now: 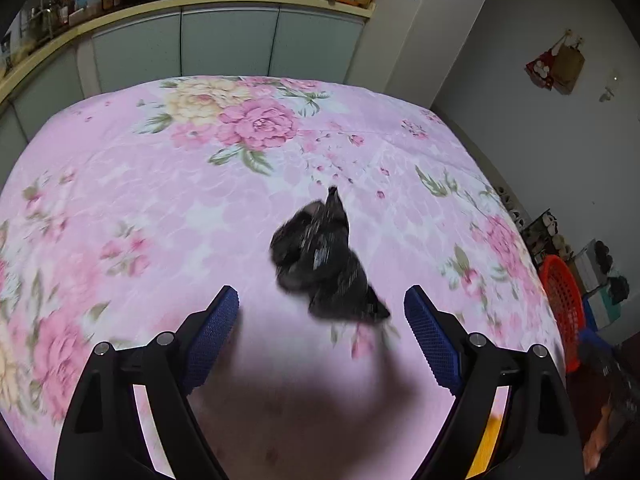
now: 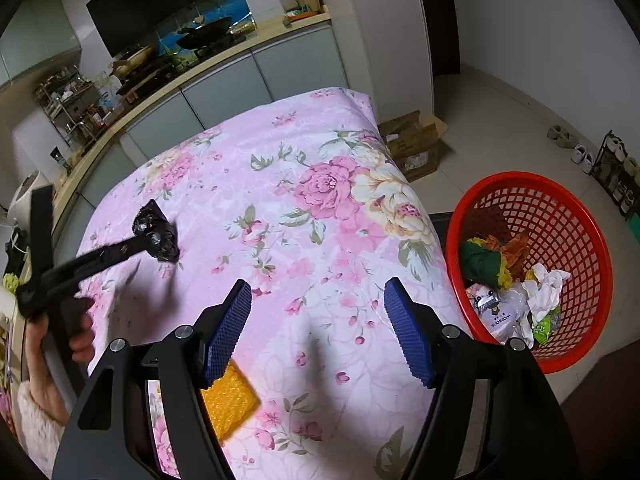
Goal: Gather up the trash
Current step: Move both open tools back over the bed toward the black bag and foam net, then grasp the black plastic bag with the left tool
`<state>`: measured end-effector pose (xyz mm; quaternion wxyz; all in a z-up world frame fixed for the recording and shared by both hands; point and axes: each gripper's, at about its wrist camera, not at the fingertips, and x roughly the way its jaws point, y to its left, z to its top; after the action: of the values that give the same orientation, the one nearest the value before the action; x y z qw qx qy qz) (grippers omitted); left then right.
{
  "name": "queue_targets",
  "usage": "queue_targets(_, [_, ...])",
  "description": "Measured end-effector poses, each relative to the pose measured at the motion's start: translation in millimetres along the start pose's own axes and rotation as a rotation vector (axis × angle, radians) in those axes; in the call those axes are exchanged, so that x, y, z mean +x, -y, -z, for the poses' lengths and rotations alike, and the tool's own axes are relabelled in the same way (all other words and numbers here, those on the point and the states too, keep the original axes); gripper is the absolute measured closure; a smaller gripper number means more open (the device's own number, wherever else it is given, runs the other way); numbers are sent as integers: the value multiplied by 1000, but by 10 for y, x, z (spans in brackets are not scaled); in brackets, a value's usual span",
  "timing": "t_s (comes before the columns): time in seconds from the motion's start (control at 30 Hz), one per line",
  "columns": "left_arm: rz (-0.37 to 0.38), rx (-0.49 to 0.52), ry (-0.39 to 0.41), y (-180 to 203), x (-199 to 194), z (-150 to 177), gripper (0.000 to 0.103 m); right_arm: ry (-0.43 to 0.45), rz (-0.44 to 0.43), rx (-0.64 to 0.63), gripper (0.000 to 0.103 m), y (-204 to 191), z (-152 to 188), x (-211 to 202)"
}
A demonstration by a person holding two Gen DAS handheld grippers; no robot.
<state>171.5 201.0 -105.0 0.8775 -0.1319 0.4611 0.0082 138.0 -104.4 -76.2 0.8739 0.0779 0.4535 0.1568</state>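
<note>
A crumpled black plastic bag (image 1: 324,260) lies on the pink floral cloth (image 1: 160,184), blurred, just ahead of my left gripper (image 1: 322,304), which is open with the bag beyond its fingertips. In the right wrist view the bag (image 2: 158,236) sits at the left, with the left gripper (image 2: 132,246) reaching to it. My right gripper (image 2: 318,300) is open and empty above the cloth. An orange bubble-wrap piece (image 2: 230,400) lies under its left finger. A red basket (image 2: 576,240) on the floor at the right holds several pieces of trash.
The cloth-covered table (image 2: 320,208) drops off at its right edge next to the basket, which also shows in the left wrist view (image 1: 562,300). A cardboard box (image 2: 416,144) stands on the floor beyond. Kitchen cabinets (image 1: 228,40) run along the far side.
</note>
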Motion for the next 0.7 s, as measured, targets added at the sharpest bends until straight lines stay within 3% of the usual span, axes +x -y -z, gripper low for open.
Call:
queue_targets(0.27, [-28,22,-25,131,387,-193,23,-10,17,-18,36,-4,0,55])
queue_targets(0.33, [-38,40,-24,164,414,-199,34,-10,16,-29,36,-30,10,67])
queue_targets(0.4, [-47,52,-28,179,436,-199,52,-12,9,-42,36,-71,27,83])
queue_targets(0.5, [-49,63,-27,176,413,-177,68,-24,-11,-67,36,-171,84,112])
queue_targets(0.7, [-54,83,14,138,123,-17,71,-51,-63,-138,36,-426,266,147])
